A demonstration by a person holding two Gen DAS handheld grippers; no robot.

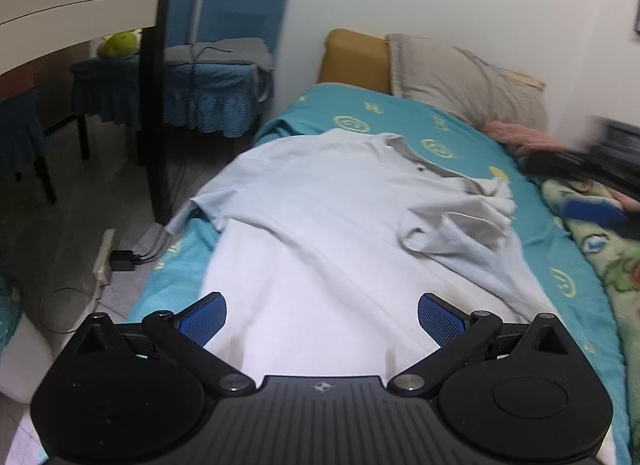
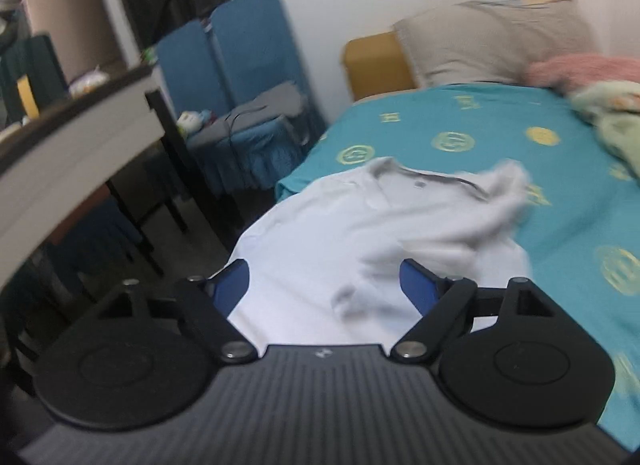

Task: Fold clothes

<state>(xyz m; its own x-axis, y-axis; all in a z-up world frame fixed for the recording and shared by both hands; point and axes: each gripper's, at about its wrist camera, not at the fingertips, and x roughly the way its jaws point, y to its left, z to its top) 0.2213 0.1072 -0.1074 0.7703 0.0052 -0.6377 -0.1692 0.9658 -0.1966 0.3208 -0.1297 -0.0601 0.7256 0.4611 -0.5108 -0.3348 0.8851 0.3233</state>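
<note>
A white polo shirt [image 1: 320,225] with a grey collar lies spread on the teal bedsheet [image 1: 540,217], its right sleeve crumpled and folded inward. My left gripper [image 1: 322,319] is open and empty above the shirt's lower hem. My right gripper [image 2: 324,285] is open and empty over the shirt [image 2: 360,225], near the crumpled sleeve. It shows blurred at the right edge of the left wrist view [image 1: 592,181].
A grey pillow [image 1: 460,77] and a pink fluffy item [image 1: 520,137] lie at the bed's head. A patterned green blanket [image 1: 600,249] lies along the right. Left of the bed stand a table [image 1: 60,17], blue-covered chairs [image 1: 224,65] and a power strip [image 1: 106,257] on the floor.
</note>
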